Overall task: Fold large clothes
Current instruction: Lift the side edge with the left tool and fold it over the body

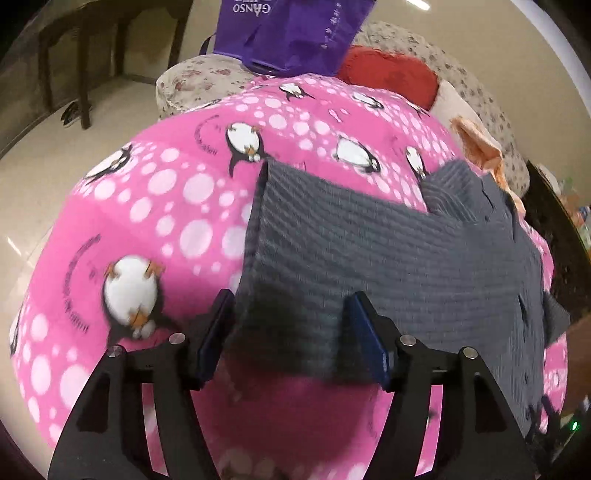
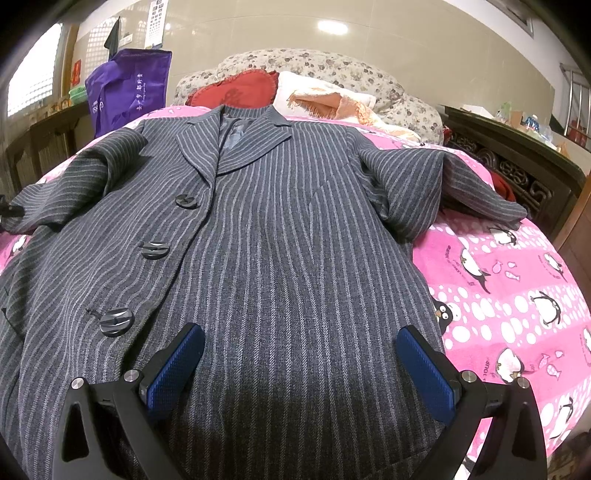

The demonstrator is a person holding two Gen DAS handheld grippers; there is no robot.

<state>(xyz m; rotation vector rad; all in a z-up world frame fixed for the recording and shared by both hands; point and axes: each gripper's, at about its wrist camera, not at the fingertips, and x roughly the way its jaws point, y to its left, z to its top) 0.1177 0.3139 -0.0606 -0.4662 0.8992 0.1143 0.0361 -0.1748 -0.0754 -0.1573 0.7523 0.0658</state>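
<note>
Left wrist, purple bag [image 1: 291, 33], "GANSO" upside-down

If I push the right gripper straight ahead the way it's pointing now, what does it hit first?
Most likely the grey striped coat itself. The right gripper angles down over its lower front with its fingers spread apart and nothing between them. How far above the cloth it sits is hard to judge.

bed: pink penguin blanket [image 2: 517, 280] | on it: striped grey coat [image 2: 280, 236], apparently flat
</note>
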